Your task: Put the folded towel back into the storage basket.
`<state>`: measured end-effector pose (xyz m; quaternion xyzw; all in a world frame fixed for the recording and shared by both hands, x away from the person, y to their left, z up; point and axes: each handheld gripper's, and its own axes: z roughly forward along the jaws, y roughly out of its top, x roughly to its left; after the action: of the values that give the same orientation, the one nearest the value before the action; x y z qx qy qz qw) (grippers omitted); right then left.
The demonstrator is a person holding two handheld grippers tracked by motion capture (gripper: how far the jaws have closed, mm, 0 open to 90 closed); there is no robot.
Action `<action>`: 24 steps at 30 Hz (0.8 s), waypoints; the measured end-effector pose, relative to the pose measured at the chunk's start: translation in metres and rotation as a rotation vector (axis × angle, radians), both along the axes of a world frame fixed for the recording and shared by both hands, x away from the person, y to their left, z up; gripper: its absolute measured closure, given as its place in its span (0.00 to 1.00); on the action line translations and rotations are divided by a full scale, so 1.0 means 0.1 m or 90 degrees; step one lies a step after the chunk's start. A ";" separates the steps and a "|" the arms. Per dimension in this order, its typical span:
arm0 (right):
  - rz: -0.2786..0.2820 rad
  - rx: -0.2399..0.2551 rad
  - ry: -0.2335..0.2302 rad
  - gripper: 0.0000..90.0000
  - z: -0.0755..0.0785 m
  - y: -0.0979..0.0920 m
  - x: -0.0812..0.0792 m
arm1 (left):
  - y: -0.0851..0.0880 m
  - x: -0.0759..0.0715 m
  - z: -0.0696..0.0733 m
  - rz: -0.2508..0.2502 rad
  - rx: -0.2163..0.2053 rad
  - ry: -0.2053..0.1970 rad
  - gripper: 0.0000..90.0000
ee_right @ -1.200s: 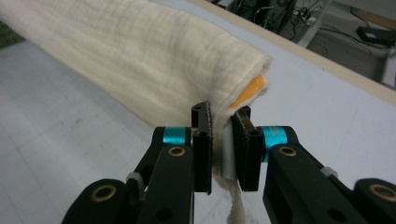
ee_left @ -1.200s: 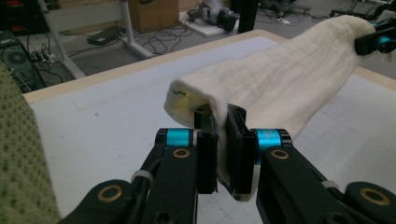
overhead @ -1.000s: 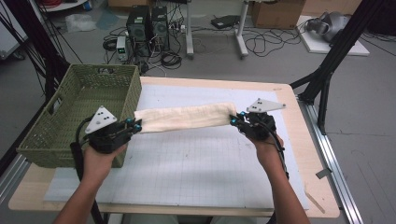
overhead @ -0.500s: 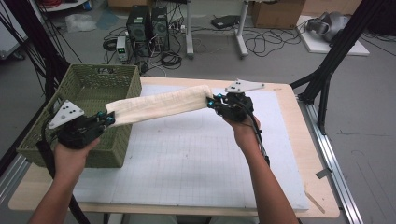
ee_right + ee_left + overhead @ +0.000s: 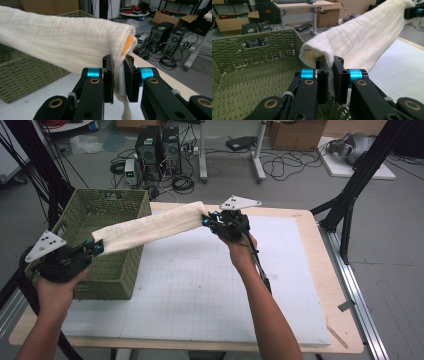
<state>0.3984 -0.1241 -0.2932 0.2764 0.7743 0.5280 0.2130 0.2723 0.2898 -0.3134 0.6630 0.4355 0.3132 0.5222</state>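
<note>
Flanking towel (image 5: 150,227), green basket (image 5: 112,207) beneath.

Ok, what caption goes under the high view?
Two grippers carry a rolled towel over the basket.

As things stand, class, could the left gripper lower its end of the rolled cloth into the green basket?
Probably yes. The left gripper, shut on the rolled cream cloth, hangs over the open green wicker basket, whose floor looks bare below. The right gripper holds the far end over the table, so it may need to follow.
</note>
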 end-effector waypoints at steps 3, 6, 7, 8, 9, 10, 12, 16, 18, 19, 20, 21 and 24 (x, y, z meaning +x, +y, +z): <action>0.005 0.000 0.003 0.89 0.00 0.09 0.05 | 0.09 -0.03 0.00 0.008 -0.001 -0.001 0.93; 0.011 -0.006 0.003 0.89 0.00 0.22 0.11 | 0.17 -0.07 0.01 0.018 0.000 -0.002 0.93; 0.013 -0.011 0.004 0.89 0.00 0.27 0.13 | 0.20 -0.08 0.01 0.020 0.001 -0.003 0.93; 0.018 -0.013 0.002 0.89 0.00 0.31 0.16 | 0.23 -0.09 0.02 0.023 0.002 -0.003 0.93; 0.017 -0.014 0.005 0.89 -0.01 0.36 0.18 | 0.26 -0.10 0.02 0.026 0.004 -0.003 0.93; 0.021 -0.016 0.006 0.89 -0.01 0.40 0.20 | 0.28 -0.10 0.02 0.028 0.005 -0.003 0.93; 0.025 -0.022 0.004 0.89 -0.02 0.49 0.25 | 0.35 -0.12 0.02 0.036 0.007 -0.003 0.93; 0.035 -0.023 0.004 0.89 -0.02 0.66 0.33 | 0.46 -0.15 0.00 0.050 0.007 -0.001 0.93; 0.041 -0.028 0.007 0.89 -0.02 0.75 0.37 | 0.51 -0.16 0.00 0.058 0.011 0.000 0.93; 0.042 -0.028 0.002 0.89 -0.01 0.79 0.38 | 0.53 -0.18 -0.01 0.061 0.011 0.001 0.93; 0.046 -0.028 0.000 0.89 0.00 0.83 0.40 | 0.55 -0.19 -0.01 0.063 0.009 0.001 0.93; 0.047 -0.029 0.001 0.89 0.00 0.86 0.41 | 0.58 -0.20 -0.01 0.067 0.008 -0.001 0.93; 0.053 -0.037 0.003 0.89 -0.01 0.97 0.47 | 0.62 -0.23 -0.01 0.073 0.012 -0.001 0.93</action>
<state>0.4449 -0.0275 -0.2943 0.2390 0.8004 0.5132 0.1971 0.2495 0.3522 -0.3144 0.6419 0.4692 0.3472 0.4973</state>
